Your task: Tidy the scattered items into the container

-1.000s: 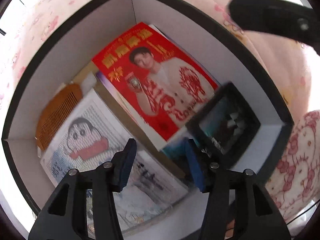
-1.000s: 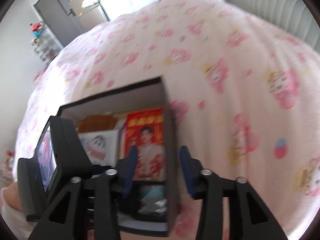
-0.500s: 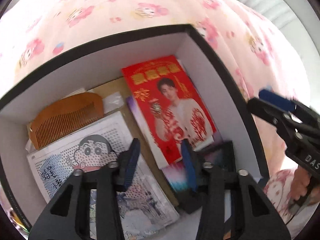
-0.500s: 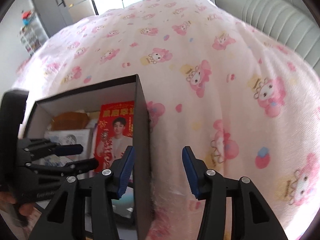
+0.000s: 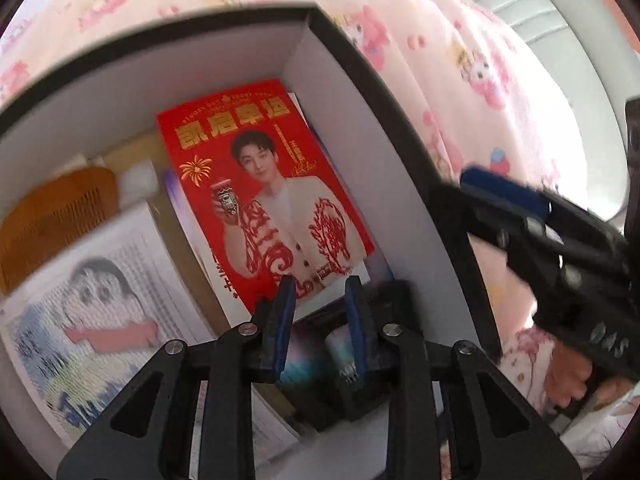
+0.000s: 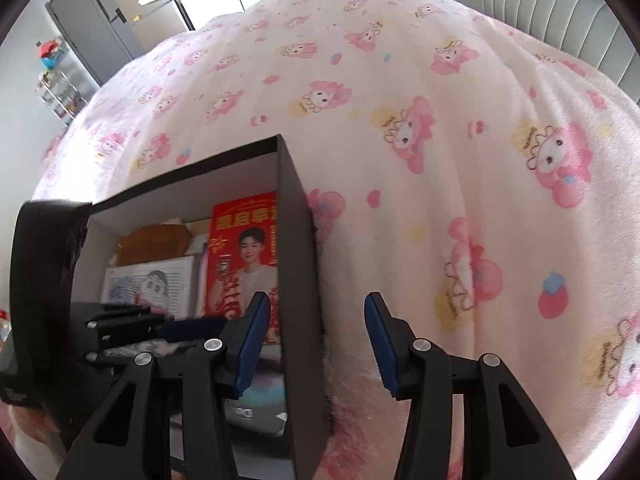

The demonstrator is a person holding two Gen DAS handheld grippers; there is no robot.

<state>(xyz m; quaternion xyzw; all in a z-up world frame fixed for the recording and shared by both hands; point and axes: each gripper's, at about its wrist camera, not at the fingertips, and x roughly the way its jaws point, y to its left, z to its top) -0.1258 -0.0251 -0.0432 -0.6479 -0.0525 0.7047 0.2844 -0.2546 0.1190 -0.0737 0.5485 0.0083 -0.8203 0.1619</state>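
Note:
A black box with white inner walls point(image 5: 340, 92) sits on the bed. In it lie a red card with a man's portrait point(image 5: 260, 200), a cartoon booklet point(image 5: 100, 300), a wooden comb point(image 5: 52, 216) and a small dark box point(image 5: 316, 356). My left gripper point(image 5: 320, 316) hangs open and empty over the box's near end, above the dark box. My right gripper point(image 6: 316, 340) is open and empty; its fingers straddle the box's right wall point(image 6: 300, 280). The right gripper also shows in the left wrist view point(image 5: 540, 224).
The pink cartoon-print blanket point(image 6: 440, 160) covers the bed all around the box. A grey padded headboard point(image 6: 560, 12) is at the far right. A grey door point(image 6: 100, 28) and a shelf point(image 6: 60, 92) stand at the far left.
My left gripper has let go of the small dark box, which now lies in the container. My right gripper has drawn back and widened, moving to the box's right wall.

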